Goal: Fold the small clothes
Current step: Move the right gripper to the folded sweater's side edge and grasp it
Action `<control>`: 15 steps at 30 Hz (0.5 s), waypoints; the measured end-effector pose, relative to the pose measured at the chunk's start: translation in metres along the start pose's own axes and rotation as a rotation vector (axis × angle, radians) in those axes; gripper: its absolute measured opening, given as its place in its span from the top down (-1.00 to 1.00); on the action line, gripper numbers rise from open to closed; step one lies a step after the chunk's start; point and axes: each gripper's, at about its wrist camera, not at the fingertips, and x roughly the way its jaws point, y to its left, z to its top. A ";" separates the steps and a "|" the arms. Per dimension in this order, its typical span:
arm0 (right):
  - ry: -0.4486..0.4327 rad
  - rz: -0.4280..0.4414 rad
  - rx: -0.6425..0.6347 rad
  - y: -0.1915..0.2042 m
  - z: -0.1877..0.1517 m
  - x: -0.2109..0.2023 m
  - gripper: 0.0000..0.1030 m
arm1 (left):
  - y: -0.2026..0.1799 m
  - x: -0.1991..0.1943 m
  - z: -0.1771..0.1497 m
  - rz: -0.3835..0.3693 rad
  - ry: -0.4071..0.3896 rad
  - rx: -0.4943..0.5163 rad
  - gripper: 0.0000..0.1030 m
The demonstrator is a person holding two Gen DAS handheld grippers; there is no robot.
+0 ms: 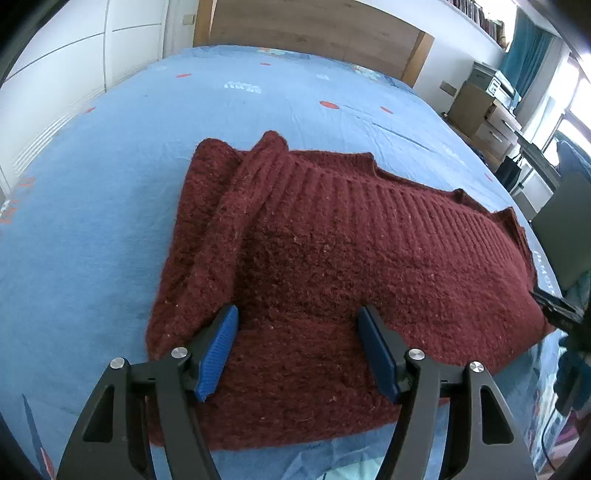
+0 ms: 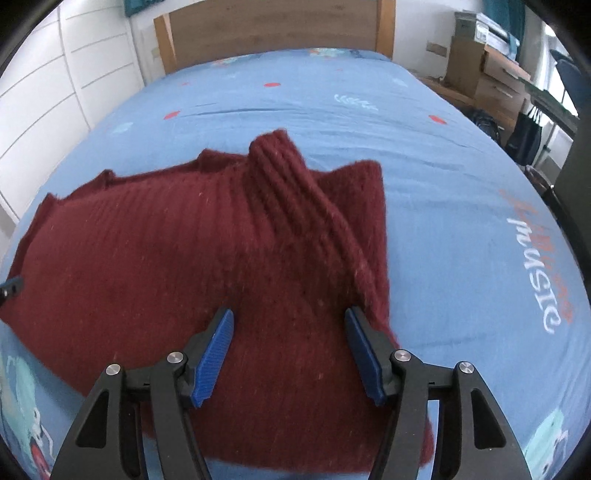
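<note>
A dark red knitted sweater (image 1: 332, 258) lies spread on the blue bed sheet (image 1: 110, 166), with both sleeves folded in over its body. My left gripper (image 1: 299, 314) is open and empty, hovering over the sweater's near left part beside the folded left sleeve (image 1: 229, 206). The sweater also shows in the right wrist view (image 2: 147, 258). My right gripper (image 2: 290, 315) is open and empty over its near right part, next to the folded right sleeve (image 2: 295, 192). The right gripper's tip shows at the left view's right edge (image 1: 554, 306).
The bed has a wooden headboard (image 2: 273, 29) at the far end. White wardrobe doors (image 2: 55, 74) stand on the left. Cardboard boxes and drawers (image 2: 487, 74) stand on the right beside the bed. The sheet (image 2: 461, 184) has printed letters and dots.
</note>
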 end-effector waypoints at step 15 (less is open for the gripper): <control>-0.040 0.168 0.297 -0.026 -0.058 -0.067 -0.25 | -0.004 -0.040 -0.023 0.029 -0.031 -0.008 -0.20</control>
